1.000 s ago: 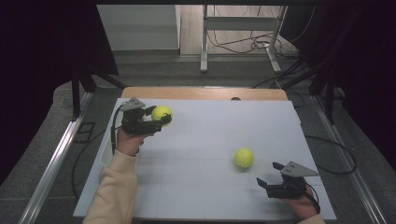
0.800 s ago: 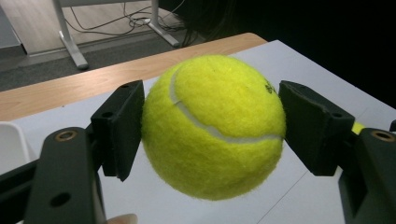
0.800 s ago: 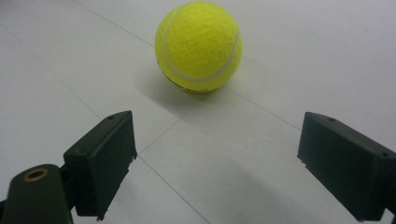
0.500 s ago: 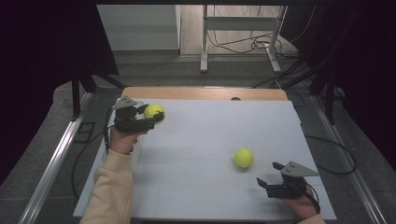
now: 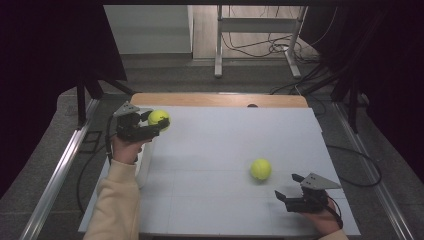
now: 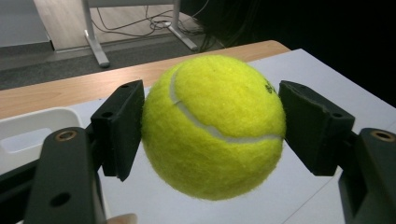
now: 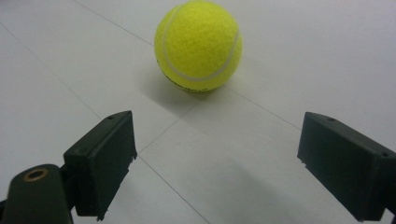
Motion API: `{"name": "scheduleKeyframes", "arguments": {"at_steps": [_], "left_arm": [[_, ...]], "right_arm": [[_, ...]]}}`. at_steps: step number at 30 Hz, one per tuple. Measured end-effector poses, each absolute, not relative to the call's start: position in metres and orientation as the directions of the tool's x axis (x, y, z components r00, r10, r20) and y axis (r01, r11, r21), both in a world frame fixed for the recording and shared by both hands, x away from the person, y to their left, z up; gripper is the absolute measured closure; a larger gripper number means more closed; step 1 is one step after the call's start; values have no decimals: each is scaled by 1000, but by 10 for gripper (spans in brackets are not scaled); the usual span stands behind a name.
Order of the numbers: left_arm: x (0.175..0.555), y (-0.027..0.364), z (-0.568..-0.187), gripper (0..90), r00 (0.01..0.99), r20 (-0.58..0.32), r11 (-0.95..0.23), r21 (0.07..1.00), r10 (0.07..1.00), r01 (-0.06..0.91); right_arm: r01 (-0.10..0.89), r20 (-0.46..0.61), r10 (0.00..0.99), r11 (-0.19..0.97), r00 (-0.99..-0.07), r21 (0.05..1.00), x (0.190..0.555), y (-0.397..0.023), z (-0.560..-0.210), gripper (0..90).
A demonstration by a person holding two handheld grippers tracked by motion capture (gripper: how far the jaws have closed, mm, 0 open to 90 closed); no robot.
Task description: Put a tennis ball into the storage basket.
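Observation:
A yellow tennis ball (image 5: 159,118) hangs above the far left of the white mat (image 5: 220,140), with my left gripper (image 5: 157,125) shut on it. In the left gripper view the ball (image 6: 212,126) sits between both black pads (image 6: 122,126), clear of the surface. A second tennis ball (image 5: 261,169) rests on the mat at the right front. My right gripper (image 5: 286,187) stands open just short of it, near the front right corner. In the right gripper view this ball (image 7: 198,44) lies ahead of the wide-apart jaws (image 7: 215,154), untouched.
A white tray (image 6: 28,135) lies at the mat's left edge, beside and below the left hand (image 5: 144,167). The wooden table edge (image 5: 215,99) runs along the far side. Metal rails flank the table, and cables lie on the floor beyond.
My left gripper has carried its ball a little to the left, toward the mat's edge. The right gripper and the second ball have kept still.

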State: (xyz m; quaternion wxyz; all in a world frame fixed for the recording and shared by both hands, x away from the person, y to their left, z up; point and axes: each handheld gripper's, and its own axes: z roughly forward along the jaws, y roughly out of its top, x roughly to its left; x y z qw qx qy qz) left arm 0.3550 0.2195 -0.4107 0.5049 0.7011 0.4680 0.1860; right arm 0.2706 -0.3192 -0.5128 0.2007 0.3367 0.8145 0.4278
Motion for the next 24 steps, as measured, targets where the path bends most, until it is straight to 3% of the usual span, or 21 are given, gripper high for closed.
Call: {"name": "scheduleKeyframes", "arguments": {"at_steps": [24], "left_arm": [[356,252,-416,268,401,-215,-1,879,890,476]], "right_arm": [[376,-43,721,410,-692,831,271,-319,-513,119]]}}
